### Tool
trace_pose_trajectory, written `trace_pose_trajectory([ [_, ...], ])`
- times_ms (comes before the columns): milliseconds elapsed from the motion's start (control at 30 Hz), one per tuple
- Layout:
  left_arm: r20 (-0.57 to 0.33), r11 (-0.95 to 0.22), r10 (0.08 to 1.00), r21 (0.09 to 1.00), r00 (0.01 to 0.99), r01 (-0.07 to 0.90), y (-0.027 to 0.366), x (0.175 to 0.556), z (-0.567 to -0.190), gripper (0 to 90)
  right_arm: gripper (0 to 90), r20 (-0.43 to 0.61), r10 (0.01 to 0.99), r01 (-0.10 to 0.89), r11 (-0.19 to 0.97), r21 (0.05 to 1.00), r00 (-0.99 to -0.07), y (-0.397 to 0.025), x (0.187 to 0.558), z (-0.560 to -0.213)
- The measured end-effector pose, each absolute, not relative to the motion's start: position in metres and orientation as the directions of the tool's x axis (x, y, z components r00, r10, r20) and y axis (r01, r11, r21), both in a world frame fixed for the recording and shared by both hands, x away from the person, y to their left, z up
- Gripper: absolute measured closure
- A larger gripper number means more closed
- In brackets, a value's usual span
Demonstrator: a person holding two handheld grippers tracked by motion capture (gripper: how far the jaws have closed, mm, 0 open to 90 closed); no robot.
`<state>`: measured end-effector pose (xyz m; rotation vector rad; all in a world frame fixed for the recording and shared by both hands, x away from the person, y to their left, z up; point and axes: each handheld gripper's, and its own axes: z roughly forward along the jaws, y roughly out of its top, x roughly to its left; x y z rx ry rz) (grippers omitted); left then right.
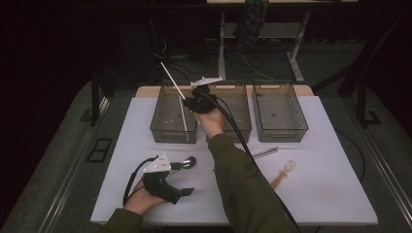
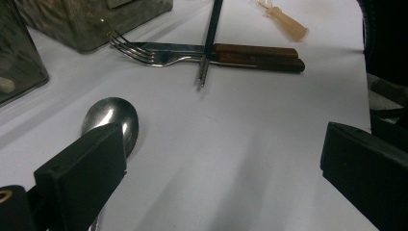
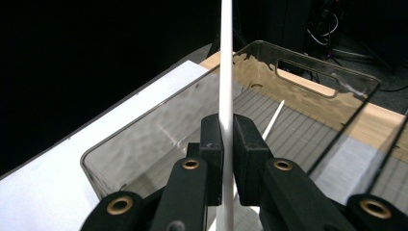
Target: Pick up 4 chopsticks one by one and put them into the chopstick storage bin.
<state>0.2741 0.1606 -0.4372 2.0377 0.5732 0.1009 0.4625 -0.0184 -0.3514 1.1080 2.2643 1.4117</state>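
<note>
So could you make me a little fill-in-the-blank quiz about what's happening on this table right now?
1. The right gripper is shut on a thin ____ stick.
2. It holds the stick over the ____ of three clear bins.
3. The left gripper has its jaws ____.
4. A metal ____ lies beside one of its jaws.

Missing words: white; leftmost; open; spoon

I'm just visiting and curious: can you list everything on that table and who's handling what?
Bins: three, clear grey, row at the table's far side.
White stick: one, held above the left bin; another white stick lies inside it.
Spoon: one, silver, by the left gripper.
Fork and knife: one each, brown handles, mid-table.
Plastic spoon: one, peach, right of centre.
Table: one, white.
Left gripper: black, open.
Right gripper: black, shut on the stick.
</note>
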Motion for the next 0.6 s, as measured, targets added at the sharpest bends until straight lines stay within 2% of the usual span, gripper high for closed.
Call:
trace_pose_trajectory([
  [600,-0.159,-0.412,0.431,0.841,0.888,0.35,0.161,0.274,-0.437,0.6,83.5,0.169,0.699,0.501,0.303,0.81,-0.695,0.013,0.463,-0.38],
])
